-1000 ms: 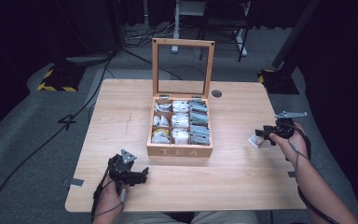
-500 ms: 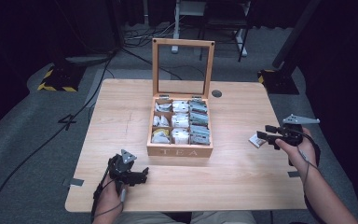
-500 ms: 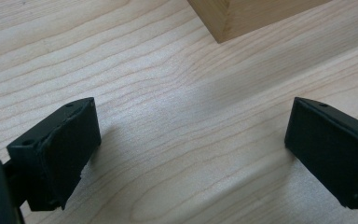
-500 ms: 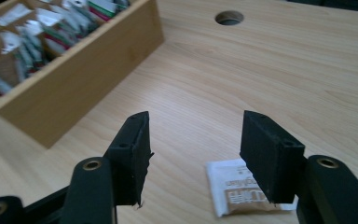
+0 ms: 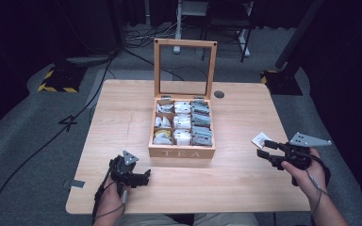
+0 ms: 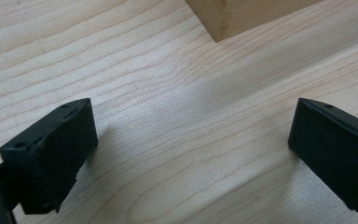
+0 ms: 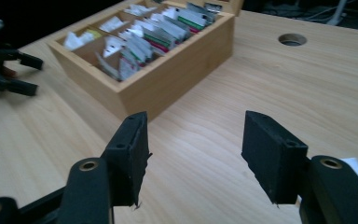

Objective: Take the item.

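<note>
My right claw (image 5: 265, 153) hangs over the right side of the table (image 5: 122, 122), and its two black jaws are spread with only air between them. They have just been opening wider. The small white tea bag packet (image 5: 261, 140) lies flat on the wood just past the tips of that claw — near them, not touching. In the right gripper view I see a white corner of it (image 7: 356, 169) low on the right, behind my jaw.

My left claw (image 5: 143, 177) sits low by the near left edge of the table. Its jaws are spread wide too, and I see bare wood between them in the left gripper view. One corner of the tea box (image 6: 223, 18) pokes in at the top there.

The wooden tea box (image 5: 181, 151) stands in the middle of the table, between my two hands. Its lid (image 5: 185, 68) stands straight up at the back, and it has a clear window. Inside are little rooms full of tea bags (image 5: 201, 125) standing in rows — white ones, with some green and red edges. The front of the box says TEA. A round hole (image 5: 219, 94) is in the table behind the box, a bit to the right.
</note>
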